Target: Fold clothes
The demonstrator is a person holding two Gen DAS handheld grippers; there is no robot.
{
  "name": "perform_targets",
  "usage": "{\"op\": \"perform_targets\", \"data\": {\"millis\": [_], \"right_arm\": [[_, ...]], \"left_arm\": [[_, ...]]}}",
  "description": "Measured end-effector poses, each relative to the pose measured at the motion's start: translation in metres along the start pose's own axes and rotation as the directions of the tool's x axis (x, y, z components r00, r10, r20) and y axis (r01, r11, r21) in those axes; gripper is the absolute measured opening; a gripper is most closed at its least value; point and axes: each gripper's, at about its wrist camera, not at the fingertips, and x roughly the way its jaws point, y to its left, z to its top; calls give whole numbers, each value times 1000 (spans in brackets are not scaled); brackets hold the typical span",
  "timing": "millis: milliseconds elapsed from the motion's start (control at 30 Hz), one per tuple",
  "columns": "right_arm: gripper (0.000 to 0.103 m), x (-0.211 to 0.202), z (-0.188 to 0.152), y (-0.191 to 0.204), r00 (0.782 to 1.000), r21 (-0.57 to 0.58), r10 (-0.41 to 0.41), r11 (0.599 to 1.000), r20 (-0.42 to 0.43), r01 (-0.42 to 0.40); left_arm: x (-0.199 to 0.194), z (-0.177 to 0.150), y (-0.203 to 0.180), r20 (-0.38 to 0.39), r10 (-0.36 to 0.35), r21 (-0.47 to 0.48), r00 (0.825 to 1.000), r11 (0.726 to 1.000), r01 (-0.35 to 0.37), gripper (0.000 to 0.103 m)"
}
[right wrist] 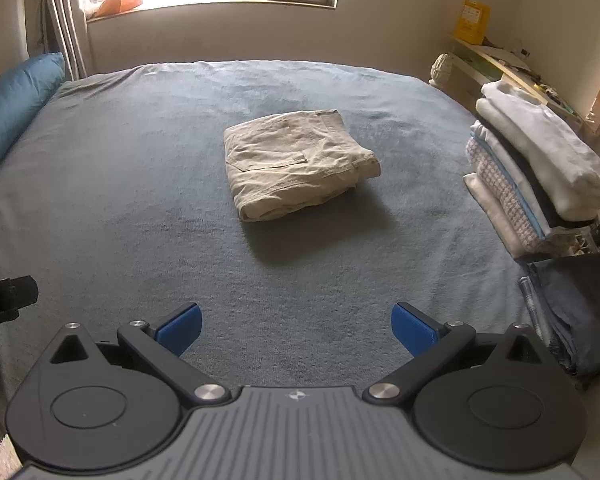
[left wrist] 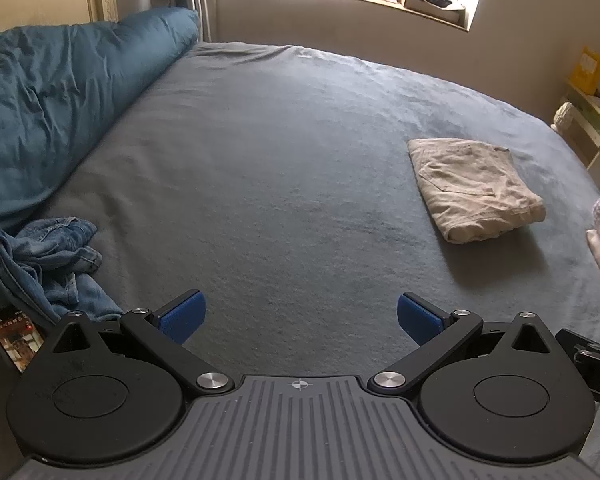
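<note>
Matt, nubbly grey bed cover (right wrist: 140, 200); creased beige cloth trousers (right wrist: 296, 160); faded denim jeans (left wrist: 52, 260).

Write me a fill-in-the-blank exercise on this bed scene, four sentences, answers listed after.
1. The beige trousers on the bed lie neatly ____.
2. The blue jeans near the left gripper lie ____.
3. The right gripper has its jaws ____ and holds nothing.
4. The stack of folded clothes sits at the bed's ____ edge.

Answers: folded; crumpled; open; right
</note>
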Motion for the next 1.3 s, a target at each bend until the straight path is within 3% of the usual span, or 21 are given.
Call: {"op": "perform_targets", "data": {"millis": [1300], "right_arm": [[103,-11,-7,3,1000,14,1,1000,17,-2]], "left_arm": [[-15,-6,2,24,-12,11,1000,1000,12,103]]}}
